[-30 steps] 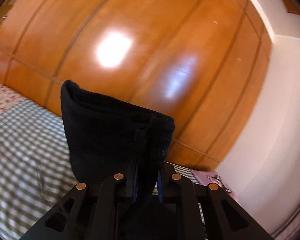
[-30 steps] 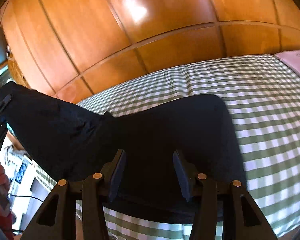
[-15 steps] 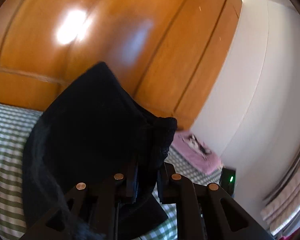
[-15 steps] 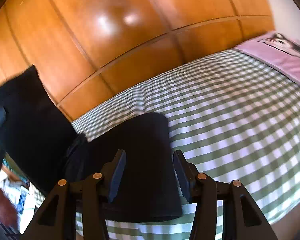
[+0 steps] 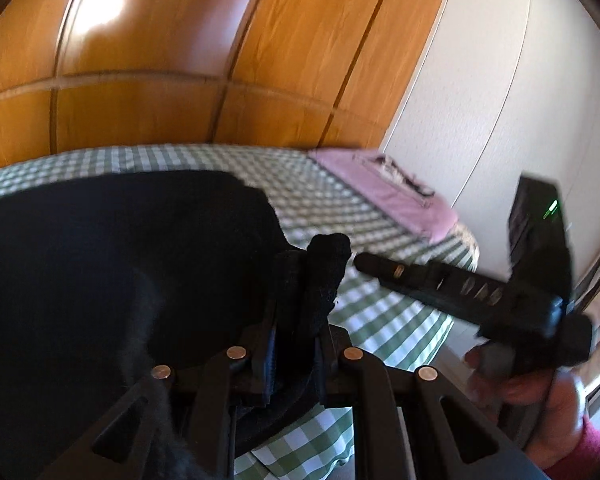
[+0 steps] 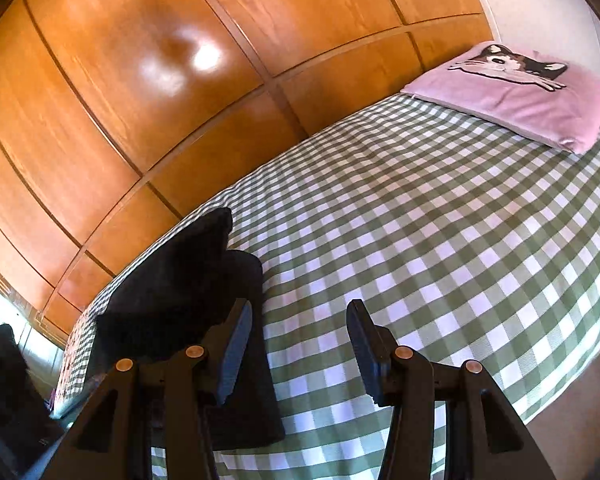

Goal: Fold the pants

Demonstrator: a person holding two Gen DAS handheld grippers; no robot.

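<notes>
Pants (image 5: 112, 280): black, folded, on checked bed (image 6: 420, 220), far-left end.
L gripper (image 5: 296, 344): clamped on cloth edge; risk: snag on release drags fold open.
R gripper (image 6: 300, 344): fingers apart, empty, beside pants.

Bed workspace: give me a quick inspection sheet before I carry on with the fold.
Surface: bed with green-and-white checked cover, flat and mostly bare.
Job's things: black pants lying on the cover at the left end in the right wrist view, partly folded over; one bunched edge is pinched in the left hand-held gripper.
Clutter: pink pillow with a cat print at the far end of the bed.
Grippers: left hand-held gripper shut on the pants; right hand-held gripper open, empty, above the cover beside the pants.
Cables: nothing seen.
Surroundings: wooden wardrobe doors behind the bed, white wall, dark device with a green light.
</notes>
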